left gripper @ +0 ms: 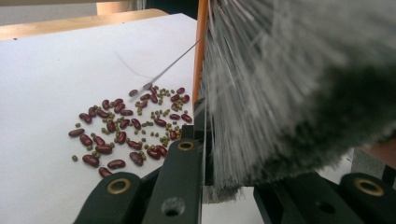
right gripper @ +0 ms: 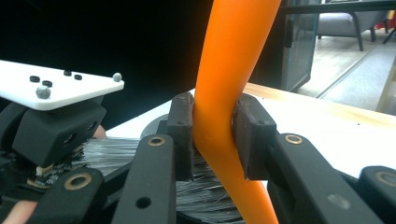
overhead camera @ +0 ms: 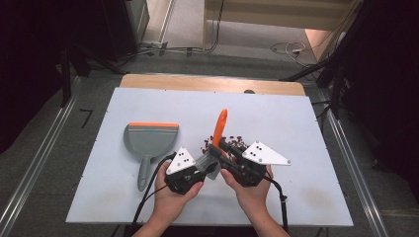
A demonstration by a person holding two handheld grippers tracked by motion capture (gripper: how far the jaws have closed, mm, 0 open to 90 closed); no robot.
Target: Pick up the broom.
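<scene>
On the white rectangular tabletop [overhead camera: 296, 123], wide bare room lies toward the left, far and right edges. One grey plastic dustpan with an orange lip [overhead camera: 149, 140] lies flat at the left, handle toward the person, well apart from the left gripper [overhead camera: 200, 170]. That gripper, held low in the left hand [overhead camera: 170, 195], points right and pinches the grey bristles [left gripper: 289, 93] of one hand brush. Just beyond, one loose scatter of dark red beans and small green ones [left gripper: 133, 126] lies on the board, too many to count. The right gripper [overhead camera: 222, 147], angled toward the far-left, clamps the brush's orange plastic handle [right gripper: 229, 93], which rises tilted above the beans.
</scene>
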